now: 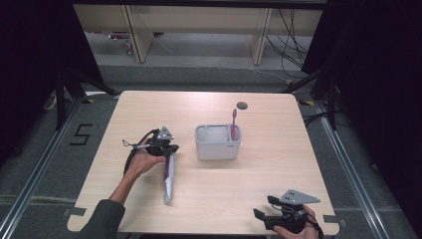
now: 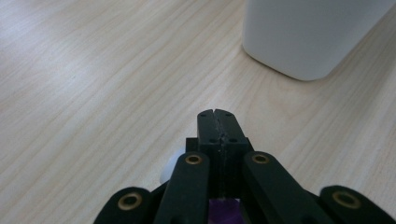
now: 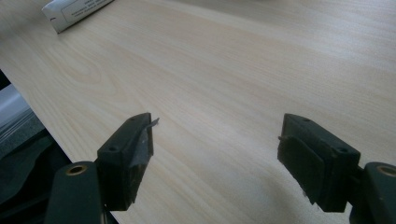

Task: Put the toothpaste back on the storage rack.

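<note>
My left claw sits left of centre in the high view, over the top end of the toothpaste tube. In the left gripper view the jaws are pressed together, tips touching; a bit of purple shows low between the arms and a white rounded bit at lower left. I can't tell whether the tube is actually pinched. The tube lies flat on the bench, running down from the claw toward the lower centre-left of the frame. The white holder stands at mid-frame, just right of the left claw, with a pink toothbrush upright in its right compartment. My right claw rests at the lower right, near the bench edge, jaws spread, nothing between them.
</note>
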Available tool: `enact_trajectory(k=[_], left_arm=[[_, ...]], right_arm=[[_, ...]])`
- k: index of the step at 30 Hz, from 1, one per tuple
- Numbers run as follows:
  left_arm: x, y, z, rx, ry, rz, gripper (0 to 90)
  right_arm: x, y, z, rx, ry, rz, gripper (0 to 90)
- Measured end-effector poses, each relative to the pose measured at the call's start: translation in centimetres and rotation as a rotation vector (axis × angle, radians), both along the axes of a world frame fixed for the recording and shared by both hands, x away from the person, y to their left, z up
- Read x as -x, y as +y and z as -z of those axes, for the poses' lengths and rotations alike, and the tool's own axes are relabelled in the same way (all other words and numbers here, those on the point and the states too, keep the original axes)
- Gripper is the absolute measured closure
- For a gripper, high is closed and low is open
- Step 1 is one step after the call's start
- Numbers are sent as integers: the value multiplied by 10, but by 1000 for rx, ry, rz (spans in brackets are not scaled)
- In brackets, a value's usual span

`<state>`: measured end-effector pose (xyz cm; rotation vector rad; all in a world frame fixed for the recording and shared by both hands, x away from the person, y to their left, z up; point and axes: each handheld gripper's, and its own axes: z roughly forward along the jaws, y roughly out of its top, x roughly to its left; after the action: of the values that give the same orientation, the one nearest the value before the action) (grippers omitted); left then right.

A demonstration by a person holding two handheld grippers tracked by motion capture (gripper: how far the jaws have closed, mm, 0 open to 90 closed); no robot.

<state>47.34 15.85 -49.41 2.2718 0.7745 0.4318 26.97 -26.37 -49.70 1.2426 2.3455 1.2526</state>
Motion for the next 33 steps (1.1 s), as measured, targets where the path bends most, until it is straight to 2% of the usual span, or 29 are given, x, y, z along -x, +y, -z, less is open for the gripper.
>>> enact_trajectory(k=[1,4,9,16,17,18,19,20,21,24,26,28,33], left_arm=[[1,0,1,3,5,-2,896],[1,3,1,-17,17,-1,896],[2,7,5,-22,30,-10,897],[10,24,5,-28,38,-38,896],[11,28,6,-26,37,-42,896],[12,30,5,-32,43,-43,896],[13,32,5,-36,48,-46,896],[14,33,6,-32,45,-52,896],[15,35,5,-40,53,-45,896],[21,38,6,-47,56,-40,896],[24,40,7,-62,67,-33,896],[26,42,7,-62,70,-31,896],[33,51,3,-77,77,-27,896]], right_arm=[[1,1,0,-7,11,3,269],[1,1,0,-6,11,4,269],[1,0,0,-6,15,8,269],[-1,0,1,-5,2,-9,273],[0,1,1,-25,11,-8,273],[2,2,0,-15,35,12,273],[2,2,0,-15,35,13,274],[2,2,0,-16,33,10,273],[0,0,0,3,7,-2,273],[1,1,0,-5,16,9,273],[-1,0,1,5,-8,-7,273],[1,1,0,-4,14,10,273],[0,0,0,3,4,9,274]])
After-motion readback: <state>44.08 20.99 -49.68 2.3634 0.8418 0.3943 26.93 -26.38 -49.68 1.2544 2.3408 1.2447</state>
